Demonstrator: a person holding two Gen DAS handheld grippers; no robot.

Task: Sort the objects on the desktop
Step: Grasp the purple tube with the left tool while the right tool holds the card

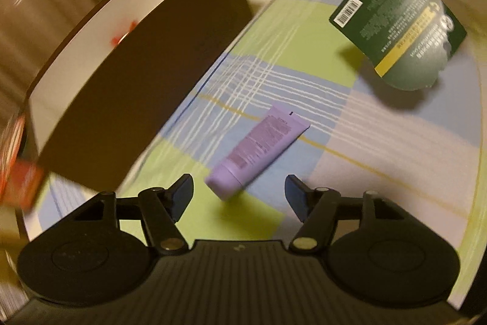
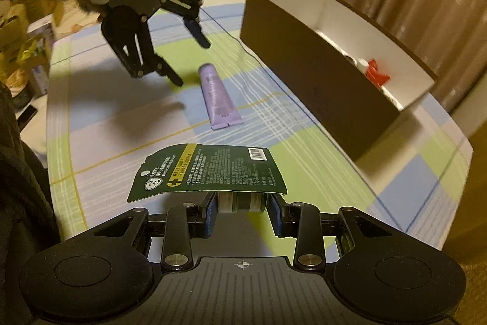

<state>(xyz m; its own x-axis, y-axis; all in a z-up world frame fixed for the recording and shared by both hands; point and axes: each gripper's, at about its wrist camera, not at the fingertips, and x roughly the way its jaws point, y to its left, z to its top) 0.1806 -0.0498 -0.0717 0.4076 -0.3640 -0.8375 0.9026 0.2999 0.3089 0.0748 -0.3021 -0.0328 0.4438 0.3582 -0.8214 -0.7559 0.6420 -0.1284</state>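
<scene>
Right hand-held gripper [image 2: 242,213] pinches the green carded pack [image 2: 210,169]; keep it level toward the box [image 2: 334,87]. Left hand-held gripper [image 1: 239,194], spread, hovers over the purple tube [image 1: 258,146].

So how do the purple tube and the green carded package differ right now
The purple tube lies flat on the checked tablecloth; the green carded package is held up in the air by the right gripper. No gripper touches the tube, though the open left gripper hovers by it. The tube is plain lilac; the package has a dark green card with a barcode. Neither one is in the brown box.
</scene>
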